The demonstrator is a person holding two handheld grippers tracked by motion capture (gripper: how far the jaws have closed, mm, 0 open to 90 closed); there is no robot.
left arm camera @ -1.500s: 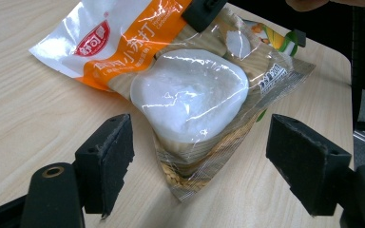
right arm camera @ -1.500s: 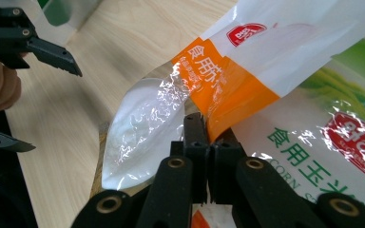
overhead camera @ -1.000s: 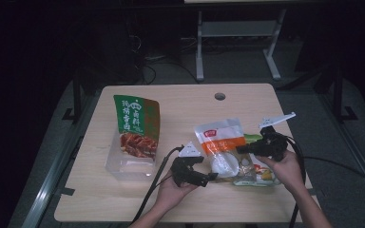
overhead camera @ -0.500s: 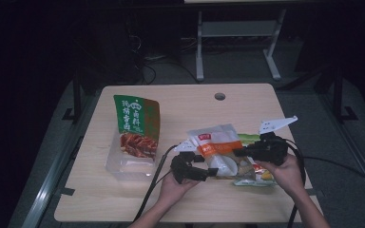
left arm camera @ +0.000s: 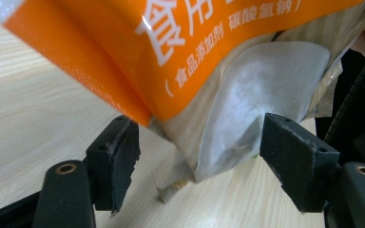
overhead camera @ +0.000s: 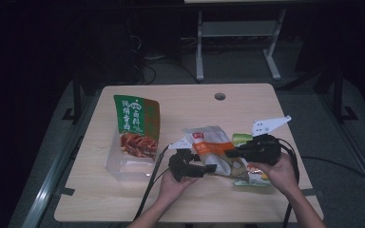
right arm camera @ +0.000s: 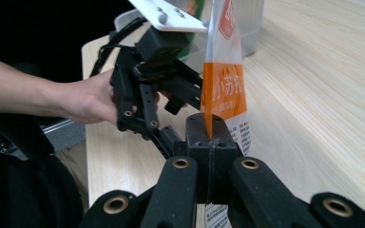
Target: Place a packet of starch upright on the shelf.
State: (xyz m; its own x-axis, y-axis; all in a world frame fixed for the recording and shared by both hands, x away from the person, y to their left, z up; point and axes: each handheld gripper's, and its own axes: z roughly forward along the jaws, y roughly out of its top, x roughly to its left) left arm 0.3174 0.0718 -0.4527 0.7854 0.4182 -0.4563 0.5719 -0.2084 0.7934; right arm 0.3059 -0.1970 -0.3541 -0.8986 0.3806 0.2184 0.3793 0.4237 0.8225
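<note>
- Your right gripper [right arm camera: 209, 142], nearest you at the right of the light wooden table [overhead camera: 266, 107], has its black jaws clenched on the edge of the orange-and-clear plastic powder pouch [overhead camera: 209, 147]; the pouch stands on edge between them.
- Your left gripper [left arm camera: 199, 156], just left of the pouch, is released: its jaws stand apart on either side of the pouch's lower clear corner, neither pad pressing it.
- Under your right hand [overhead camera: 278, 171], a green-edged clear packet [overhead camera: 252, 180] lies beside the pouch.
- Left of the pouch, well apart, the green-and-red printed snack bag [overhead camera: 135, 126] rests on a clear plastic tub [overhead camera: 123, 166].
- Beyond the pouch, a round cable hole [overhead camera: 219, 96] marks the table's far edge.
</note>
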